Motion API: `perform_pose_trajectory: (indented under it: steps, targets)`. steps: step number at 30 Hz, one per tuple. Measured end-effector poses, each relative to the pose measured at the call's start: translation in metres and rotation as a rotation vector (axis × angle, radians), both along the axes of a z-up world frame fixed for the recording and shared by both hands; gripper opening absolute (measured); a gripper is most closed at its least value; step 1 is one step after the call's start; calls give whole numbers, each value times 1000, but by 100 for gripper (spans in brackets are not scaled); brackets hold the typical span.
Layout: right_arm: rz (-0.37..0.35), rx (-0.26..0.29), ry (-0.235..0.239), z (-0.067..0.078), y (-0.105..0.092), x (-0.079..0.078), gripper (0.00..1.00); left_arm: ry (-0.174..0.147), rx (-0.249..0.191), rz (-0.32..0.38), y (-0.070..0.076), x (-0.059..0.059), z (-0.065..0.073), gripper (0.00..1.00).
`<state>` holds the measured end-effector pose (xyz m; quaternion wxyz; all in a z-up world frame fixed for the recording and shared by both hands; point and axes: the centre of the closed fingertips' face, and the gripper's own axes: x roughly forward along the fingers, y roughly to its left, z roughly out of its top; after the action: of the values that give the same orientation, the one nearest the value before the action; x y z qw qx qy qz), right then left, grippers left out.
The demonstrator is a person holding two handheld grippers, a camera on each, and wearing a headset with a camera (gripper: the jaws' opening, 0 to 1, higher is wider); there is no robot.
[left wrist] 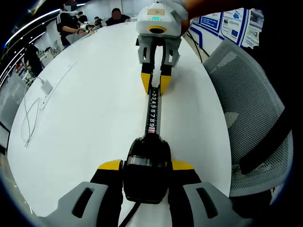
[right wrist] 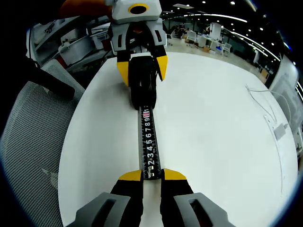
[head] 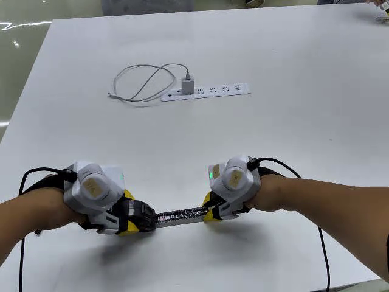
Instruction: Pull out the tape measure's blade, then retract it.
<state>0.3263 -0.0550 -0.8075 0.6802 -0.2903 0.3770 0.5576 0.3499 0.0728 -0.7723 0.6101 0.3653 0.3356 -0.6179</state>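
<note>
Blade (right wrist: pixel 148 142) partway out of case (right wrist: pixel 142 87), tip in right gripper (right wrist: pixel 151 176).

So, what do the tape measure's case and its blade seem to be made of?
The case looks like black plastic, smooth and slightly glossy: its top shows soft reflections. The blade looks like thin coated metal, dark matte with white printed numbers; it runs straight and flat, but metal is only my guess.

Both arms reach in low from the sides. The left gripper (head: pixel 130 212) squeezes the tape measure (head: pixel 141 215) in its jaws. The right gripper (head: pixel 210 207) faces it, jaws pinching the blade (head: pixel 182 215).
</note>
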Motion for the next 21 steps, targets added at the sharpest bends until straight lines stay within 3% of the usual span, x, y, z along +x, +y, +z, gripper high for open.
perform_pose_trajectory:
  steps: [21]
  targets:
    - [-2, -6, 3, -1, -9, -3, 9, -12, 4, -2, 0, -1, 1, 31]
